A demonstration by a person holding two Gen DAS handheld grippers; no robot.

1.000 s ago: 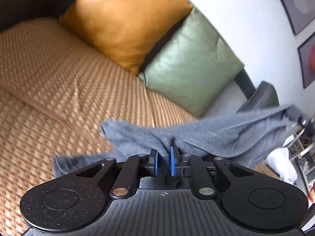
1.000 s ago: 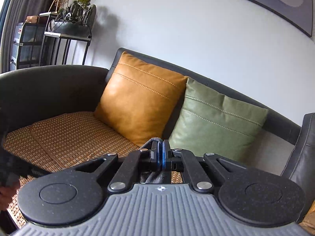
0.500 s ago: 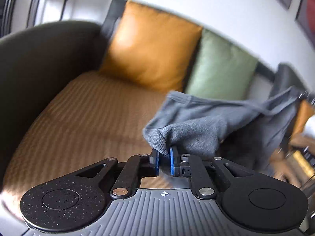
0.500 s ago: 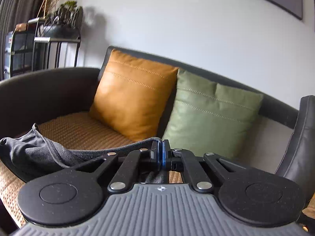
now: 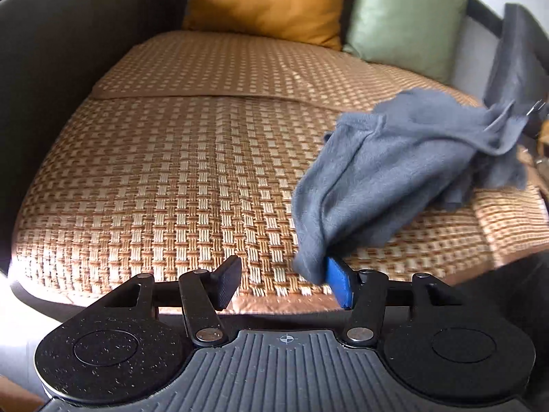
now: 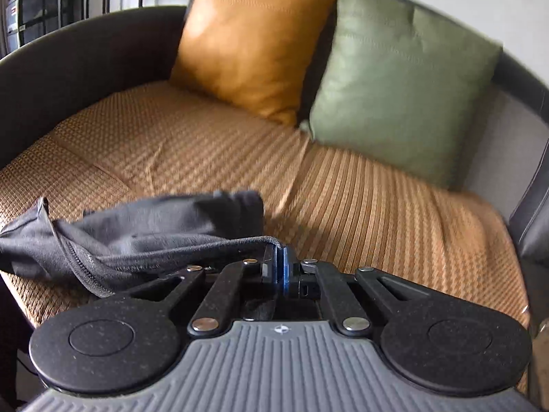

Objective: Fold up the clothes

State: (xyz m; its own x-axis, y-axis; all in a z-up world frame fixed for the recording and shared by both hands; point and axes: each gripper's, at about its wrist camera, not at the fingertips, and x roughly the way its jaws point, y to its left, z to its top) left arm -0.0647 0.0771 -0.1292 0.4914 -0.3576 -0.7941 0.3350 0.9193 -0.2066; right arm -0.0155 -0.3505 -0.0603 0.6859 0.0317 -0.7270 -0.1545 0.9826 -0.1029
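Holding a hem of the grey knit garment [image 6: 137, 237] in your right hand-held gripper [image 6: 279, 267], whose jaws are clamped tight on the cloth, you have its long axis running leftward from there, low over the woven tan sofa seat [image 6: 377, 206] in front of the orange cushion [image 6: 250, 41]. Your left hand-held gripper [image 5: 284, 285] is opening, its jaws wide apart, with the garment's soft bunched end draped against the blue pad [image 5: 338, 285] only, not pinched, well in front of the green cushion [image 5: 405, 13].
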